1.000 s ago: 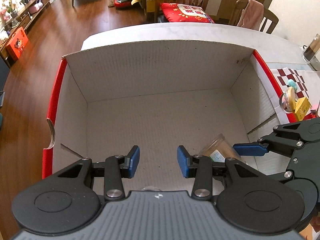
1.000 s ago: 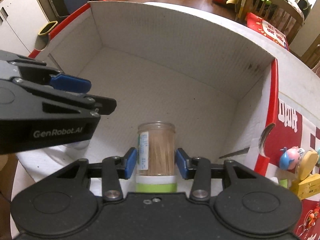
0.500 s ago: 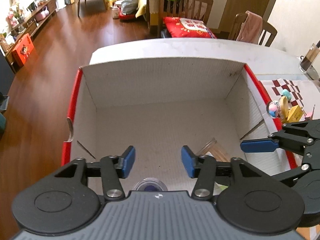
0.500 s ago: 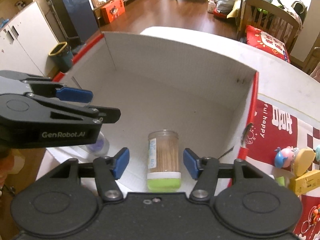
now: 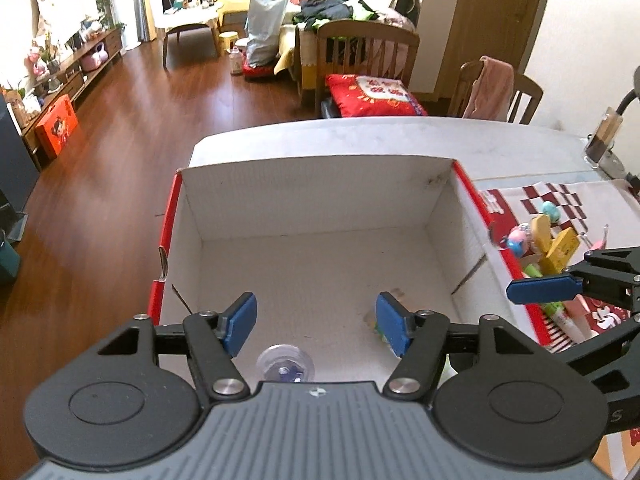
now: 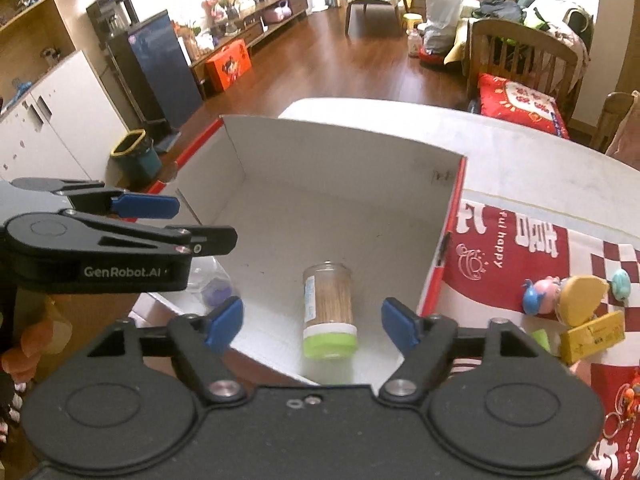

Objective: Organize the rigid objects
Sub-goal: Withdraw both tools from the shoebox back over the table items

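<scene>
White cardboard walls of one box rise on the table, and inside lie one toothpick jar on its side and one small clear container. My left gripper and right gripper have just been opening, nothing between the pads. I judge the jar light, stiff, smooth and prone to rolling, best taken across its middle.

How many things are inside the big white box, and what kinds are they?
Jar of toothpicks with a green lid, lying on its side: 1
Small clear container with something purple inside: 1
Total in the box: 2
</scene>
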`<move>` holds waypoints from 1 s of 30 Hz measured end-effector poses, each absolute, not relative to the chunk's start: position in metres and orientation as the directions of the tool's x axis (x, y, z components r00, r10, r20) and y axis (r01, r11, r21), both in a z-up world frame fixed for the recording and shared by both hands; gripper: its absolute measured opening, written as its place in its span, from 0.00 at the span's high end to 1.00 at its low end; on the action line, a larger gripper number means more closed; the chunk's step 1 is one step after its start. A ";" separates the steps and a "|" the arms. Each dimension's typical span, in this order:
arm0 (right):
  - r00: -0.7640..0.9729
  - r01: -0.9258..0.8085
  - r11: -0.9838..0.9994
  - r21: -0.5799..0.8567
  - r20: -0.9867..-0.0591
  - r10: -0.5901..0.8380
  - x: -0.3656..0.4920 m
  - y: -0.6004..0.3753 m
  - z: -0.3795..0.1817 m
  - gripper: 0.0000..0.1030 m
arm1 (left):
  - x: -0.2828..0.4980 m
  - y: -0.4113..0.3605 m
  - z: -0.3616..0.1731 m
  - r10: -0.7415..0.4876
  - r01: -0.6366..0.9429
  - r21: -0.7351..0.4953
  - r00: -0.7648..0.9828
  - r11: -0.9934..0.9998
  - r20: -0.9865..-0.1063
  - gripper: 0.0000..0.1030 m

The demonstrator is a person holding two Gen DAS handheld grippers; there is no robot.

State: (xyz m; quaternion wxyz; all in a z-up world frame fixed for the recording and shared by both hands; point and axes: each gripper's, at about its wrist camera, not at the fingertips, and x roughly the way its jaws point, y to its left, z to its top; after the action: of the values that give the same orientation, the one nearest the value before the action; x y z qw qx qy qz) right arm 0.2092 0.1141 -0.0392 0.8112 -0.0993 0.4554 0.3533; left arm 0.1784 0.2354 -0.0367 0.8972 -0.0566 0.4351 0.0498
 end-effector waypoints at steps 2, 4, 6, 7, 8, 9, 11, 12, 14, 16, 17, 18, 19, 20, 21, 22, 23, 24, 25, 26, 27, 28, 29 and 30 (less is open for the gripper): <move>0.344 -0.660 0.732 0.169 -0.798 0.495 0.208 0.106 -0.037 0.20 | 0.174 0.230 -0.033 0.042 -0.134 -0.054 0.626 0.989 -0.778 0.35; 0.353 -0.657 0.734 0.174 -0.789 0.503 0.205 0.098 -0.032 0.19 | 0.170 0.226 -0.029 0.041 -0.133 -0.058 0.637 0.989 -0.770 0.35; 0.365 -0.654 0.735 0.177 -0.778 0.511 0.203 0.089 -0.029 0.18 | 0.165 0.220 -0.026 0.045 -0.134 -0.056 0.646 0.989 -0.762 0.34; 0.371 -0.655 0.734 0.178 -0.771 0.518 0.201 0.084 -0.027 0.16 | 0.164 0.217 -0.024 0.044 -0.133 -0.056 0.650 0.989 -0.759 0.34; 0.378 -0.655 0.734 0.179 -0.764 0.523 0.199 0.080 -0.025 0.15 | 0.162 0.214 -0.022 0.042 -0.131 -0.059 0.656 0.990 -0.753 0.34; 0.385 -0.655 0.734 0.181 -0.756 0.530 0.197 0.074 -0.023 0.14 | 0.161 0.211 -0.021 0.042 -0.129 -0.059 0.661 0.990 -0.749 0.34; 0.399 -0.656 0.733 0.182 -0.740 0.541 0.193 0.063 -0.020 0.12 | 0.157 0.202 -0.017 0.042 -0.127 -0.060 0.674 0.990 -0.737 0.34; 0.405 -0.656 0.733 0.183 -0.734 0.545 0.190 0.058 -0.018 0.11 | 0.155 0.197 -0.016 0.042 -0.124 -0.059 0.681 0.991 -0.731 0.34; 0.416 -0.657 0.730 0.185 -0.719 0.557 0.186 0.044 -0.016 0.09 | 0.152 0.188 -0.013 0.036 -0.118 -0.064 0.692 0.991 -0.721 0.31; 0.427 -0.656 0.732 0.185 -0.708 0.562 0.183 0.032 -0.014 0.08 | 0.149 0.179 -0.011 0.027 -0.110 -0.072 0.704 0.991 -0.709 0.22; 0.432 -0.656 0.732 0.185 -0.703 0.565 0.182 0.026 -0.013 0.08 | 0.146 0.173 -0.010 0.024 -0.106 -0.075 0.715 0.992 -0.699 0.22; 0.438 -0.654 0.733 0.186 -0.698 0.567 0.181 0.018 -0.013 0.07 | 0.145 0.167 -0.009 0.020 -0.099 -0.075 0.722 0.992 -0.692 0.22; 0.445 -0.651 0.736 0.186 -0.692 0.568 0.179 0.010 -0.012 0.06 | 0.144 0.162 -0.008 0.018 -0.095 -0.074 0.724 0.993 -0.689 0.22; 0.450 -0.648 0.738 0.187 -0.687 0.570 0.178 0.002 -0.012 0.06 | 0.144 0.155 -0.007 0.015 -0.093 -0.077 0.727 0.993 -0.686 0.22; 0.456 -0.646 0.740 0.187 -0.683 0.570 0.178 -0.004 -0.011 0.05 | 0.143 0.150 -0.007 0.010 -0.090 -0.082 0.731 0.993 -0.683 0.22; 0.465 -0.641 0.744 0.187 -0.678 0.570 0.177 -0.014 -0.010 0.04 | 0.143 0.143 -0.007 0.005 -0.087 -0.087 0.733 0.992 -0.680 0.22; 0.471 -0.637 0.748 0.189 -0.673 0.571 0.177 -0.023 -0.010 0.03 | 0.143 0.136 -0.007 0.002 -0.086 -0.090 0.735 0.992 -0.678 0.22; 0.478 -0.632 0.751 0.190 -0.667 0.571 0.177 -0.032 -0.010 0.02 | 0.141 0.130 -0.008 -0.001 -0.083 -0.093 0.738 0.992 -0.675 0.22; 0.487 -0.626 0.757 0.187 -0.664 0.567 0.177 -0.039 -0.010 0.01 | 0.140 0.124 -0.009 -0.005 -0.080 -0.095 0.740 0.992 -0.672 0.22; 0.498 -0.619 0.764 0.181 -0.662 0.560 0.178 -0.047 -0.010 0.01 | 0.141 0.118 -0.010 -0.010 -0.076 -0.098 0.743 0.992 -0.670 0.22; 0.507 -0.614 0.770 0.174 -0.661 0.553 0.179 -0.055 -0.011 0.01 | 0.140 0.110 -0.011 -0.015 -0.071 -0.102 0.747 0.992 -0.665 0.22; 0.515 -0.607 0.777 0.167 -0.661 0.545 0.180 -0.062 -0.012 0.00 | 0.139 0.104 -0.012 -0.021 -0.065 -0.105 0.751 0.992 -0.660 0.22; 0.524 -0.600 0.783 0.163 -0.660 0.539 0.181 -0.071 -0.013 0.00 | 0.139 0.097 -0.013 -0.029 -0.058 -0.110 0.755 0.992 -0.655 0.22; 0.530 -0.593 0.789 0.161 -0.659 0.534 0.182 -0.078 -0.014 0.00 | 0.139 0.090 -0.014 -0.036 -0.053 -0.117 0.757 0.992 -0.652 0.22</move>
State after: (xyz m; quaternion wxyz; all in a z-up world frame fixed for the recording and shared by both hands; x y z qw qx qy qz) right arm 0.1822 -0.0783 -0.0142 0.8737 -0.0412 0.3619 0.3225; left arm 0.1392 0.0897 -0.0139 0.9352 -0.0641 0.3483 0.0047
